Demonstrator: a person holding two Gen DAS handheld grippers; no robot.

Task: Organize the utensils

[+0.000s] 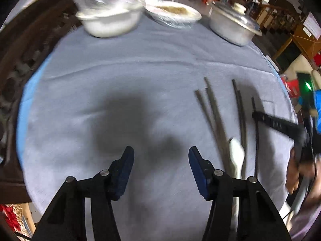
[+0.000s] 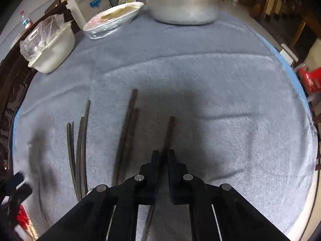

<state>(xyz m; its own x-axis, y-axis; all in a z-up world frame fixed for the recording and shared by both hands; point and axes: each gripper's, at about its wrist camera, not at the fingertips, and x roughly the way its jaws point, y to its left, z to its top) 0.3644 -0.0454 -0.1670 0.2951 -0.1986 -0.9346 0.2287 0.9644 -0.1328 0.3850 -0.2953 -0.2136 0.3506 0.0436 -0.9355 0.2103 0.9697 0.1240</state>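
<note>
— Near the table's point(image 2: 230, 76) front edge, right of its middle, what is the right gripper point(image 2: 163, 156) doing?

— It looks clenched on a single dark chopstick point(image 2: 170, 130). The stick runs between the jaws and points toward the far edge, where the metal pot point(image 2: 182, 10) stands. Whether its tip rests on the cloth or is lifted, I cannot tell.

— And the rest?

— A pair of chopsticks point(image 2: 128, 128) lies just to its left, and a looser bunch point(image 2: 80, 146) further toward the left edge. A white spoon point(image 1: 236, 156) lies among the sticks by the front edge.

— The left gripper point(image 1: 160, 160)?

— Released, jaws wide apart, holding nothing, over bare cloth near the front edge.

— How to do this step well?

— My judgement: keep the squeeze steady, since a thin stick may pivot between the pads. Carry it low and lay it parallel beside the neighbouring pair, tips level, without nudging them. Let go only when it lies flat, so it does not roll on the soft cloth.
</note>
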